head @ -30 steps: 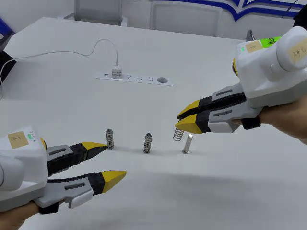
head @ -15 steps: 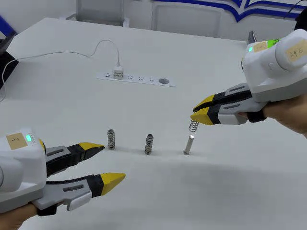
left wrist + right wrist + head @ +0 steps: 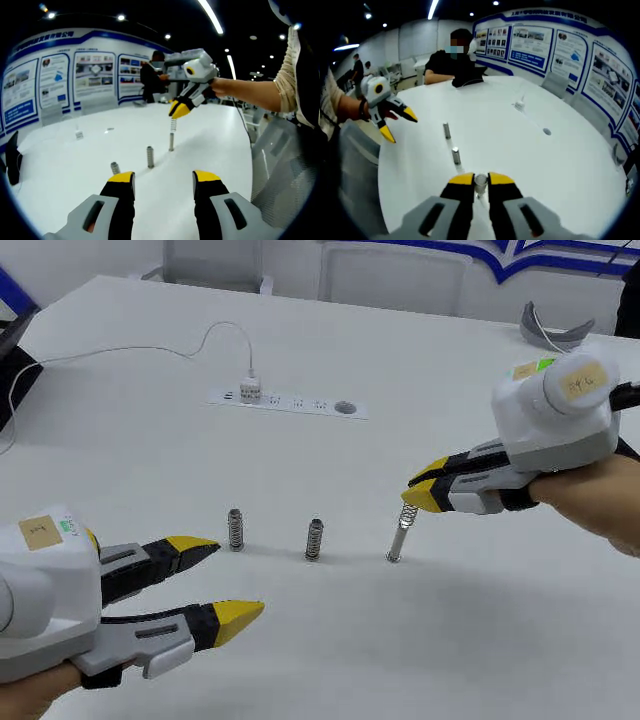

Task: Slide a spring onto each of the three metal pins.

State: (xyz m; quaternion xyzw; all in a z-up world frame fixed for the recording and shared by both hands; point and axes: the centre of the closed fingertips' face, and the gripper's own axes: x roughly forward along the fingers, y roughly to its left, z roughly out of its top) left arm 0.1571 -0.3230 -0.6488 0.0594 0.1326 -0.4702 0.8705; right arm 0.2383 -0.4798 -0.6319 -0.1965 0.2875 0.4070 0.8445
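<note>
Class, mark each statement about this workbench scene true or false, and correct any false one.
1. The right gripper is shut on a spring at the top of the rightmost pin. True.
2. The left gripper grips a spring. False: it is open and holds nothing.
3. The left pin and the middle pin each carry a spring. True.
4. The power strip lies between the pins and the person. False: it lies beyond the pins, farther away.

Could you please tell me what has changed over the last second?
The right gripper, shut on the spring, lifted it from beside the bare pin and brought it down onto the pin's top. The left gripper stayed open; the other two pins keep their springs.
</note>
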